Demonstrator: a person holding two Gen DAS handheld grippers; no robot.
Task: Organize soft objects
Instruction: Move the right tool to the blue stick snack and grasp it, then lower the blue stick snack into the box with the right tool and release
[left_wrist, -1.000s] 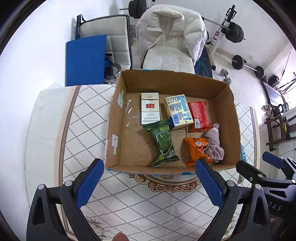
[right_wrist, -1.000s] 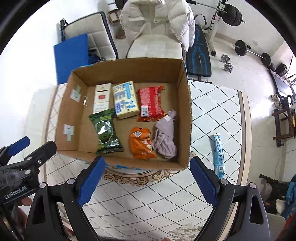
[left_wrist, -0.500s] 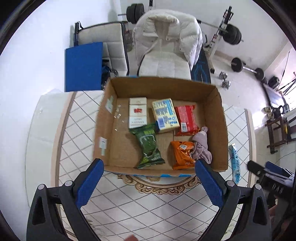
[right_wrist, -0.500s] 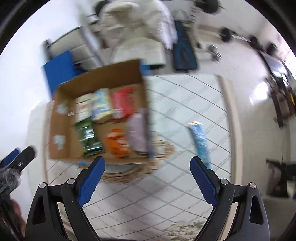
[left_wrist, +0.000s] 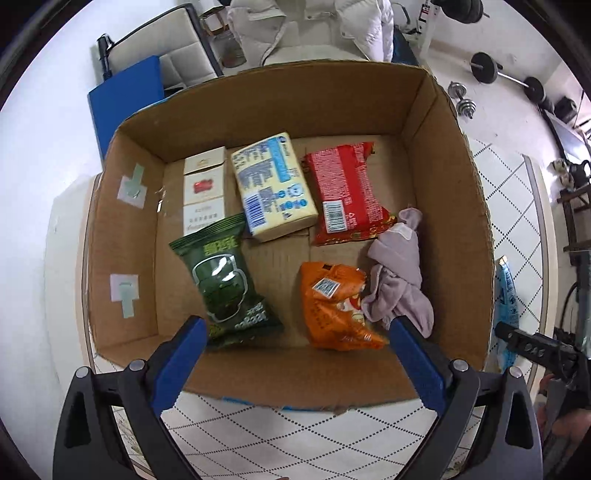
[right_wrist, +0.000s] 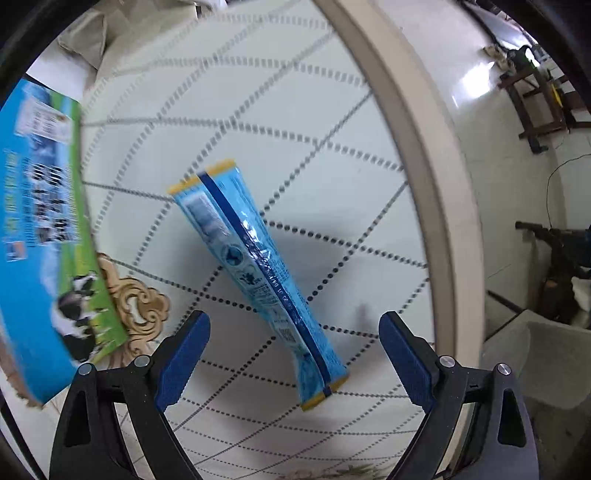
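Note:
A cardboard box on the tiled table holds a green snack bag, an orange snack bag, a mauve cloth, a red packet, a cream-and-blue pack and a white carton. My left gripper is open, over the box's near wall. A long blue sachet lies on the table to the right of the box, also seen in the left wrist view. My right gripper is open, low over the sachet's near end, its fingers either side of it.
The box's printed outer side stands left of the sachet. The table's beige rim curves close on the right, floor beyond. Chairs, a white jacket and weights lie behind the table.
My right gripper has swung right, away from the box, and dropped close over the blue sachet. My left gripper has moved forward and nearer to the box.

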